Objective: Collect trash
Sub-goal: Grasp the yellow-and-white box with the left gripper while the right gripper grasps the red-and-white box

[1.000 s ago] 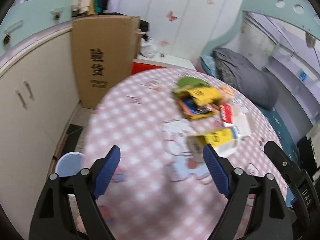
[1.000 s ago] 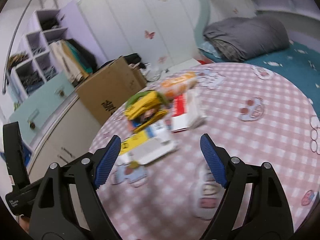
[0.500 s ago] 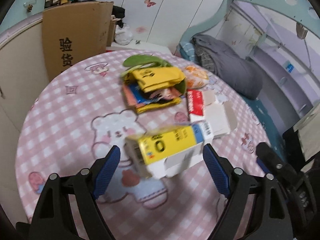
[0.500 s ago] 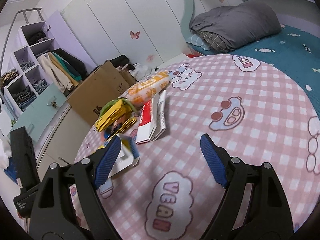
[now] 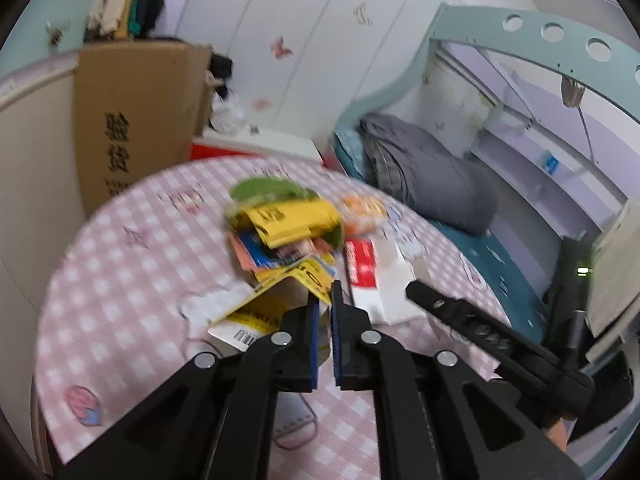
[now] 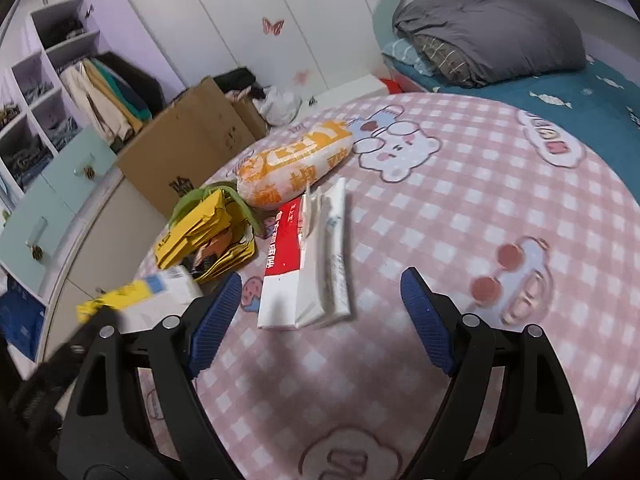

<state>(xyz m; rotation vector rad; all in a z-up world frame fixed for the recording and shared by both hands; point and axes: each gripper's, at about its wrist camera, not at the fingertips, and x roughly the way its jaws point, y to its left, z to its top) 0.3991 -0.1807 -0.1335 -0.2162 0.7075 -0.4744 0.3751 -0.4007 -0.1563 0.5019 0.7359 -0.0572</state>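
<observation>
The left gripper (image 5: 325, 312) has just been closing, and its blue pads now stand almost together, pinching the edge of an open yellow and white carton (image 5: 280, 300) near the front of the round table (image 5: 120, 280) with its pink checked cloth. The picture is blurred there, so how much of the cardboard sits between the pads is hard to tell, though the flap seems to be caught. In the right wrist view the same carton (image 6: 148, 292) shows at the left edge, smeared by motion.

The right gripper (image 6: 320, 304) hangs over the table with its jaws spread wide and nothing between the pads. Just ahead of it lies a flat red and white box (image 6: 280, 264) with a white wrapper (image 6: 328, 252) resting along its side. Behind these sits a plump orange and white bag (image 6: 296, 164), and to its left a pile of yellow packets (image 6: 204, 232) with a green wrapper (image 6: 200, 196) on top.

Beyond the table stand a tall cardboard box (image 6: 188, 148), white wardrobe doors with butterfly stickers (image 6: 224, 24), and a bed with a grey duvet (image 6: 492, 28).
</observation>
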